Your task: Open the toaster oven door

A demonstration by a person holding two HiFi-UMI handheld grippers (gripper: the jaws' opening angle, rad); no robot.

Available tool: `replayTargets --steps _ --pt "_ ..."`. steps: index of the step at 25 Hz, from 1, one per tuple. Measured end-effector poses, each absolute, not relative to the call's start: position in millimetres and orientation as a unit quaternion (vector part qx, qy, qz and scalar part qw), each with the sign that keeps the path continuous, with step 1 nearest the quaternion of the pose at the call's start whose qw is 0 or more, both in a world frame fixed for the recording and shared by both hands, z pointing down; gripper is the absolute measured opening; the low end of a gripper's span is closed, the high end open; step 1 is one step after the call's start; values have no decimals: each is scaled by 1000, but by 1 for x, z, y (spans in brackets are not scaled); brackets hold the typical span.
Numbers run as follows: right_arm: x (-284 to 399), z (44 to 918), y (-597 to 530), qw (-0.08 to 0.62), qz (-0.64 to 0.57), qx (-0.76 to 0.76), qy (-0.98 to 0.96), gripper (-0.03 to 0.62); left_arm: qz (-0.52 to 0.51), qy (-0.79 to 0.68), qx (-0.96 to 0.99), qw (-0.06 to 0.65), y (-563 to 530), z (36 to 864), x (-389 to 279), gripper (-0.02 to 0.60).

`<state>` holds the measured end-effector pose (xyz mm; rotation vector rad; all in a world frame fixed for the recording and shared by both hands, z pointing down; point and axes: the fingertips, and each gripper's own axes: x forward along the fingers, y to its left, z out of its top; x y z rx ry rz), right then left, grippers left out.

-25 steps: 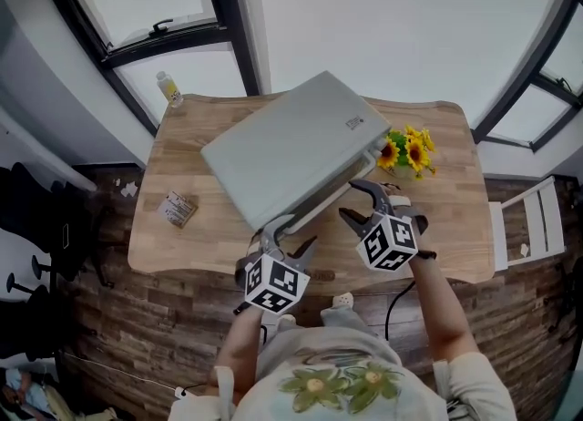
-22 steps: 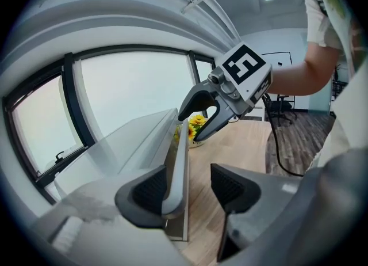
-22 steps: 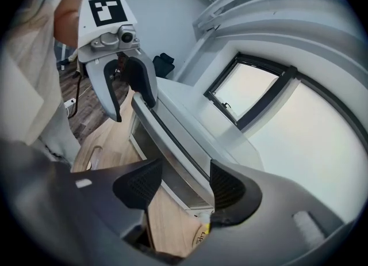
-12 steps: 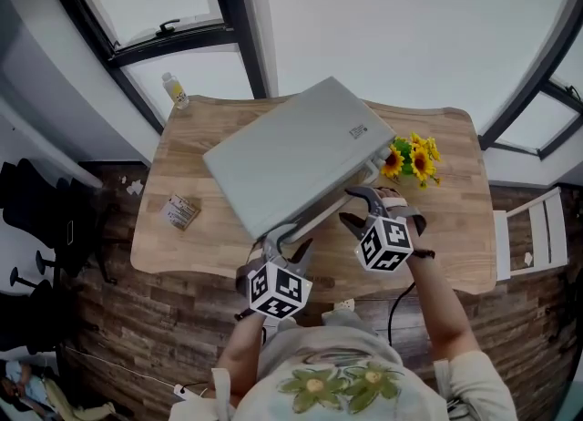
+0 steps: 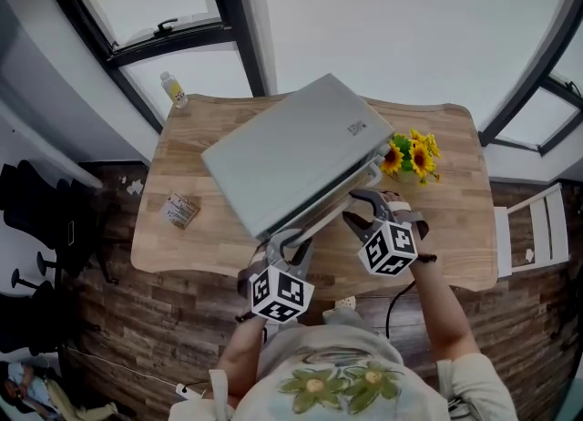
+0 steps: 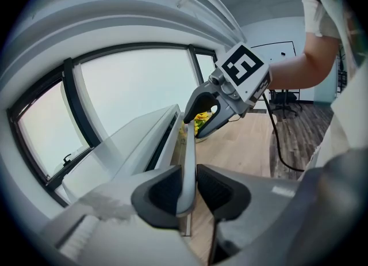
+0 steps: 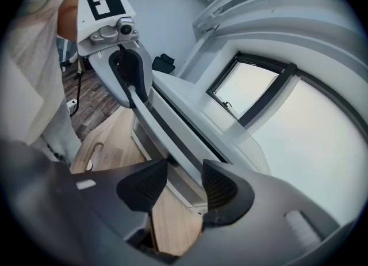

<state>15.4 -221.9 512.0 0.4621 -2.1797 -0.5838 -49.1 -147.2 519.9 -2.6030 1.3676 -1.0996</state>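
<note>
Two grippers at handle [image 6: 188, 138]: my left gripper [image 6: 187, 185] clamped on it, right gripper [image 7: 184, 181] jaws apart around it, not gripping. Oven [image 5: 291, 146] centre of table [image 5: 182, 246], handle at its 5 o'clock. My worry: one-sided pull skews handle or drags oven.

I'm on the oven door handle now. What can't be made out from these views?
- Toaster oven interior: head view, hidden under its top; gripper views show only a dark slit.
- Left gripper jaws in head view: covered by its own body; left gripper view shows them shut on the handle.
- Bottle label and packet print: head view, too small.
</note>
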Motion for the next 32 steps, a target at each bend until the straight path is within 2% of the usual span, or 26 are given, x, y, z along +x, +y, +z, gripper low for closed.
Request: replayTargets --steps 12,20,32 --pt "19 507 -216 413 -217 174 -867 193 -350 438 -828 14 -146 520 -47 94" --pt "10 477 -220 387 -248 188 -868 178 -346 437 -830 8 -145 520 -46 92" --pt "-9 486 -226 430 -295 157 -839 156 -325 432 -841 -3 -139 520 -40 92"
